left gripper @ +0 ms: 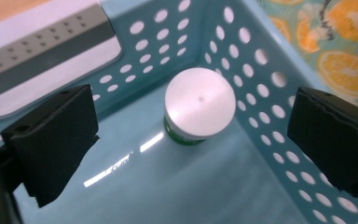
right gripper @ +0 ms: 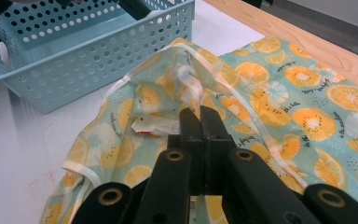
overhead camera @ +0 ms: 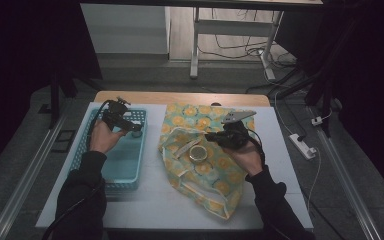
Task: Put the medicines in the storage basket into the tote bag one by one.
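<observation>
A light blue perforated basket (overhead camera: 122, 165) (left gripper: 242, 51) (right gripper: 98, 51) stands on the left of the table. In its far right corner sits a small green jar with a white lid (overhead camera: 136, 133) (left gripper: 199, 102). My left gripper (overhead camera: 129, 127) (left gripper: 193, 137) hangs open over that corner, its jaws wide on either side of the jar and clear of it. An orange-slice print cloth bag (overhead camera: 215, 175) (right gripper: 279, 98) lies in the middle. My right gripper (overhead camera: 214, 136) (right gripper: 200, 114) is shut on the bag's raised rim. A round metal-lidded tin (overhead camera: 198, 153) rests in the bag's mouth.
A white mat (overhead camera: 155, 200) covers the table, with a wooden strip (overhead camera: 180, 97) along the far edge. A small white and red packet (right gripper: 156, 125) lies inside the bag. A power strip (overhead camera: 302, 145) and cables lie on the floor to the right.
</observation>
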`<act>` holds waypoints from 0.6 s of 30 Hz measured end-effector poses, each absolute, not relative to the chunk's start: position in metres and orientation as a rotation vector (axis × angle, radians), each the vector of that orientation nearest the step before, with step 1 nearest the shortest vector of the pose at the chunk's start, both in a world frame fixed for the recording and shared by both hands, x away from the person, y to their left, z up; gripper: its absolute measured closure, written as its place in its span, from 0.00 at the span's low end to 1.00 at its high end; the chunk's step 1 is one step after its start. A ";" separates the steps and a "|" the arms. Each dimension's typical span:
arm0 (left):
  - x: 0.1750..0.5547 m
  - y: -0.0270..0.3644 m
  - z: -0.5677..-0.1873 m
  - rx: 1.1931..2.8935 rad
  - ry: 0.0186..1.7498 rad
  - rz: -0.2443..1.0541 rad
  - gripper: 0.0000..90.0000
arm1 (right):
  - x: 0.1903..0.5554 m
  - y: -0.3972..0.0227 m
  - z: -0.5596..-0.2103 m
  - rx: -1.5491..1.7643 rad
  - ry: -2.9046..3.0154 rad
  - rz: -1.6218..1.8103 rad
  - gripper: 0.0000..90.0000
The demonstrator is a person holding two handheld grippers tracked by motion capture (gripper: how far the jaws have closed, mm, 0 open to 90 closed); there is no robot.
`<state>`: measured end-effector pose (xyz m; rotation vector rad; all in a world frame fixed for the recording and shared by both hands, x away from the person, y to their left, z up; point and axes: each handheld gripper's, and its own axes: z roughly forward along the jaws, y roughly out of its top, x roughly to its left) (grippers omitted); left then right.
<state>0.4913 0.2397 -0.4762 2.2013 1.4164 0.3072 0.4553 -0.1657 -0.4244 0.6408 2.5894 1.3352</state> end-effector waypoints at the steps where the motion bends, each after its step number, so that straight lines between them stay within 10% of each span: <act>1: 0.492 0.238 -0.478 2.213 1.423 0.313 0.04 | 0.455 -0.166 -0.424 0.641 2.589 1.335 1.00; 18: 0.502 0.231 -0.490 2.274 1.409 0.262 0.50 | 0.455 -0.166 -0.424 0.640 2.588 1.340 1.00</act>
